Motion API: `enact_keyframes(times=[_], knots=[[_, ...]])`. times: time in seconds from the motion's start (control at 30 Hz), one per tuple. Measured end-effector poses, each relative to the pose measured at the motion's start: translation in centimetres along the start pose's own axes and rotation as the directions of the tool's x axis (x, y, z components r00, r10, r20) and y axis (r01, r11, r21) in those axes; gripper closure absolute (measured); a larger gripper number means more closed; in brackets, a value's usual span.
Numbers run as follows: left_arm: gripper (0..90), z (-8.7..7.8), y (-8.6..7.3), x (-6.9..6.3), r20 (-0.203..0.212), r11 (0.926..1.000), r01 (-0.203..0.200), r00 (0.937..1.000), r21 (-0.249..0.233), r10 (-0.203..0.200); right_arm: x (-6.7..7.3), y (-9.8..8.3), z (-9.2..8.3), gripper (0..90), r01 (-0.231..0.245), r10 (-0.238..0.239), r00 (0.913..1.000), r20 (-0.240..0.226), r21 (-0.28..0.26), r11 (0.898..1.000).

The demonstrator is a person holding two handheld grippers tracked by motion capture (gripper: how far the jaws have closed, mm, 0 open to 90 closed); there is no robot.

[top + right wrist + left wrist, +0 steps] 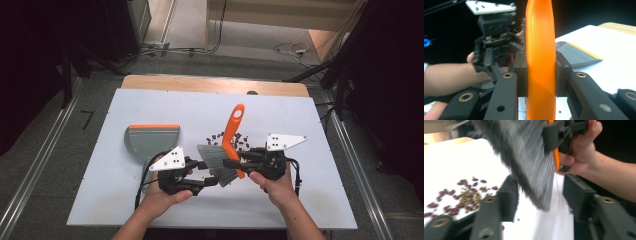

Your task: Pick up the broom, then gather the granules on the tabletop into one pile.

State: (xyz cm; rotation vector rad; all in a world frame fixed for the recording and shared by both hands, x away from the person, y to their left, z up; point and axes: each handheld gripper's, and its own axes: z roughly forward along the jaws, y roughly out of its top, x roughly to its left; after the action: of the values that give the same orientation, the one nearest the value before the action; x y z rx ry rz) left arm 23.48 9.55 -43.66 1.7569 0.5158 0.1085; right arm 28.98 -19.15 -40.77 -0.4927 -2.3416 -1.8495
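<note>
The right claw [541, 75] grips the brush [232, 135] by its orange handle; the left claw [539, 195] stands open around the bristles (seemingly just released). Next: sweep the beans [220, 137] toward the dustpan [150, 140].

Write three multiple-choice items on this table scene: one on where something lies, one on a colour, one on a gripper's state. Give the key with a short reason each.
1. Where does the grey plastic dustpan with the orange lip lie on the white table?
A. at the left, beyond the left gripper
B. at the right edge
C. on top of the beans

2. What colour is the handle of the grey-bristled hand brush?
A. blue
B. orange
C. green

3. How do the right gripper's jaws stand?
A. wide open, holding nothing
B. shut on the brush handle
C. shut on the dustpan

Key: 1 A, the high view shows the dustpan beyond the left gripper, left of the scattered dark red beans. 2 B, the handle is bright orange in the high view and the right gripper view. 3 B, both pads press the handle's sides in the right gripper view.
</note>
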Motion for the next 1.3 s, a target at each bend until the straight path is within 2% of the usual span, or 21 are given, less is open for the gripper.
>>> enact_keyframes(times=[0.03,0.07,0.1,0.13,0.17,0.23,0.3,0.33,0.37,0.4,0.5,0.57,0.67,0.77,0.83,0.93,1.0,1.1,1.2,1.23,1.3], knots=[[37.2,-0.2,-0.1,0.1,-0.010,1.0000,0.004,0.9999,-0.002,-0.004,-0.2,0.0,-0.4,68.6,-0.008,0.008,0.9993,0.036,-0.003,1.000],[37.2,-0.4,-0.2,0.2,-0.024,0.9999,0.008,0.9997,-0.008,-0.008,-0.2,0.0,-0.4,68.6,-0.008,0.008,0.9993,0.036,-0.003,1.000],[27.3,-0.7,-0.3,0.3,-0.042,0.9998,0.015,0.9990,-0.012,-0.016,-0.4,0.1,-0.7,68.6,-0.014,0.013,0.9967,0.079,0.001,1.000],[27.3,-0.9,-0.3,0.4,-0.065,0.9996,0.025,0.9976,-0.014,-0.026,-0.4,0.1,-0.7,68.6,-0.014,0.013,0.9967,0.079,0.001,1.000],[16.1,-1.1,-0.3,0.6,-0.089,0.9991,0.038,0.9952,-0.017,-0.040,-0.6,0.1,-1.0,68.7,-0.023,0.022,0.9920,0.124,0.002,1.000],[12.5,-1.6,-0.4,0.9,-0.123,0.9981,0.059,0.9905,-0.018,-0.061,-0.7,0.1,-1.1,68.7,-0.023,0.023,0.9895,0.143,0.004,1.000],[9.1,-2.2,-0.5,1.2,-0.144,0.9970,0.071,0.9868,-0.029,-0.075,-0.8,0.1,-1.4,68.7,-0.028,0.026,0.9820,0.187,0.007,1.000],[5.6,-2.5,-0.5,1.4,-0.153,0.9967,0.075,0.9850,-0.031,-0.079,-1.0,0.2,-1.6,68.7,-0.032,0.029,0.9749,0.221,0.010,0.999],[5.6,-2.7,-0.6,1.6,-0.163,0.9961,0.081,0.9828,-0.033,-0.086,-1.0,0.2,-1.6,68.7,-0.032,0.029,0.9749,0.221,0.010,0.999],[4.0,-2.9,-0.7,1.7,-0.171,0.9957,0.084,0.9812,-0.038,-0.089,-1.1,0.2,-1.7,68.7,-0.034,0.030,0.9702,0.240,0.014,0.999],[0.3,-3.5,-0.9,2.1,-0.174,0.9921,0.109,0.9776,-0.062,-0.118,-1.5,0.1,-2.1,68.7,-0.043,0.034,0.9553,0.294,0.022,0.999],[0.0,-3.8,-0.9,2.1,-0.176,0.9921,0.104,0.9776,-0.070,-0.115,-1.9,0.0,-2.4,68.7,-0.053,0.042,0.9466,0.320,0.026,0.998],[0.0,-4.0,-1.1,2.0,-0.192,0.9943,0.084,0.9766,-0.065,-0.095,-2.5,-0.1,-2.9,68.7,-0.065,0.048,0.9286,0.368,0.035,0.997],[0.0,-4.3,-1.4,1.9,-0.220,0.9963,0.072,0.9722,-0.046,-0.081,-2.8,-0.1,-3.1,68.7,-0.071,0.037,0.9046,0.425,0.065,0.995],[0.0,-4.7,-1.5,1.8,-0.247,0.9971,0.063,0.9663,-0.044,-0.072,-3.1,-0.1,-3.3,68.7,-0.074,0.030,0.8862,0.462,0.078,0.994],[0.0,-5.3,-1.8,1.9,-0.276,0.9981,0.051,0.9594,-0.035,-0.059,-3.5,0.3,-3.5,68.7,-0.089,0.035,0.8680,0.495,0.085,0.992],[0.0,-5.8,-2.0,1.9,-0.291,0.9979,0.051,0.9547,-0.040,-0.061,-3.8,0.6,-3.7,68.6,-0.091,0.023,0.8469,0.531,0.102,0.991],[0.0,-6.6,-2.3,2.0,-0.317,0.9970,0.053,0.9461,-0.056,-0.068,-4.3,1.0,-4.2,68.7,-0.105,0.030,0.8305,0.556,0.103,0.989],[0.0,-7.1,-2.6,2.0,-0.334,0.9977,0.041,0.9407,-0.054,-0.057,-5.1,1.3,-4.6,68.7,-0.117,0.028,0.8145,0.580,0.117,0.986],[0.0,-7.3,-2.7,2.0,-0.333,0.9975,0.043,0.9412,-0.056,-0.059,-5.4,1.4,-4.6,68.7,-0.123,0.023,0.8053,0.592,0.129,0.984],[0.0,-7.5,-3.0,2.0,-0.340,0.9974,0.045,0.9385,-0.056,-0.061,-6.1,1.5,-4.6,68.7,-0.138,0.019,0.7941,0.607,0.150,0.979]])
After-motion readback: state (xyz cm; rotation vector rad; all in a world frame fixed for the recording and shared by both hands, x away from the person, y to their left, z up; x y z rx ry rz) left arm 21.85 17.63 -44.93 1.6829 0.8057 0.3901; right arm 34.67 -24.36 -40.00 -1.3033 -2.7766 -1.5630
